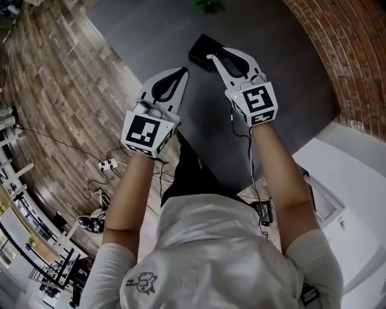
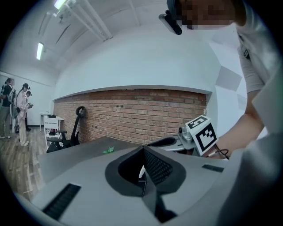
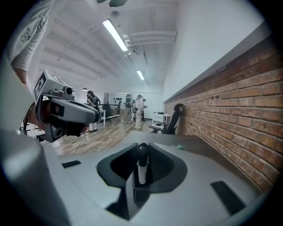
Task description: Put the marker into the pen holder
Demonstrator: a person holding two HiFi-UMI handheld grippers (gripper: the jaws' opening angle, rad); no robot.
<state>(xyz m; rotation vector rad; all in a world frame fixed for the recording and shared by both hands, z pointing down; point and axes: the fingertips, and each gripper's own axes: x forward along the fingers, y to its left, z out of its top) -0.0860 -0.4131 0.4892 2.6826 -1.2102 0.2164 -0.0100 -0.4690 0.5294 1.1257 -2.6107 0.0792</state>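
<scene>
My right gripper [image 1: 212, 58] is shut on a marker [image 3: 141, 167], a white barrel with a black end pointing away from me, held upright between the pads. In the head view its tips hover at the near right edge of the black pen holder [image 1: 202, 50] on the dark table [image 1: 289, 66]. Whether the marker touches the holder I cannot tell. My left gripper [image 1: 183, 71] hangs to the left over the table's near edge, its jaws together with nothing visibly held. From the left gripper view the right gripper [image 2: 164, 142] shows just ahead to the right.
A small green object [image 1: 205, 3] lies at the far side of the table. A brick wall [image 1: 344, 48] borders the table on the right. Wooden floor [image 1: 54, 90] with cables and a power strip [image 1: 107, 164] lies to the left. People stand far off [image 3: 135, 108].
</scene>
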